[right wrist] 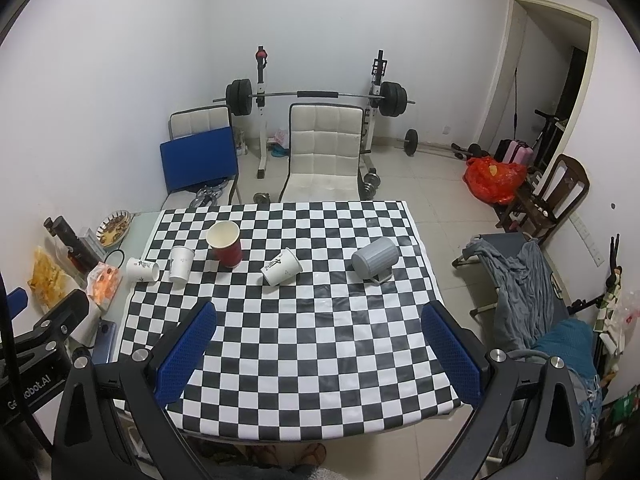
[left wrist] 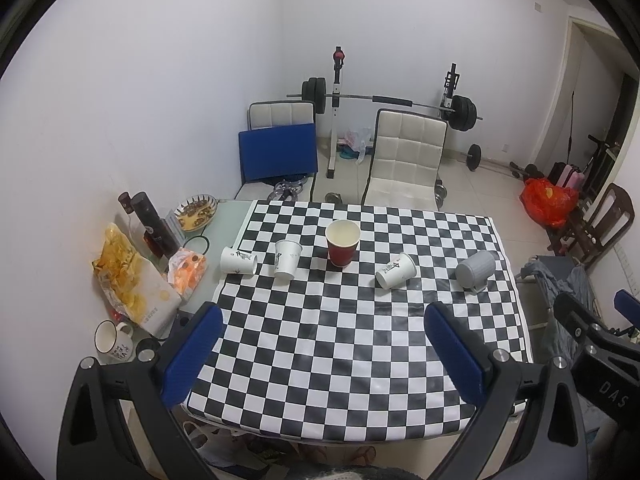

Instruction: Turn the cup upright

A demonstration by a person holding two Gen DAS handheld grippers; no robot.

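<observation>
On the checkered tablecloth (left wrist: 320,340) a red paper cup (left wrist: 342,243) (right wrist: 226,243) and a white paper cup (left wrist: 287,259) (right wrist: 181,264) stand upright. A white paper cup (left wrist: 239,261) (right wrist: 142,269) lies on its side at the left. Another white cup (left wrist: 396,271) (right wrist: 281,266) lies on its side right of the red one. A grey ribbed mug (left wrist: 476,269) (right wrist: 375,258) lies tipped at the right. My left gripper (left wrist: 320,344) and right gripper (right wrist: 320,340) are open and empty, held above the near part of the table, well short of the cups.
Snack bags (left wrist: 132,280), a dark bottle (left wrist: 154,226), a dish (left wrist: 197,211) and a white mug (left wrist: 112,336) crowd the table's left edge. Two chairs (left wrist: 404,160) and a barbell rack (left wrist: 384,100) stand beyond the table. A cot with grey cloth (right wrist: 516,276) is at the right.
</observation>
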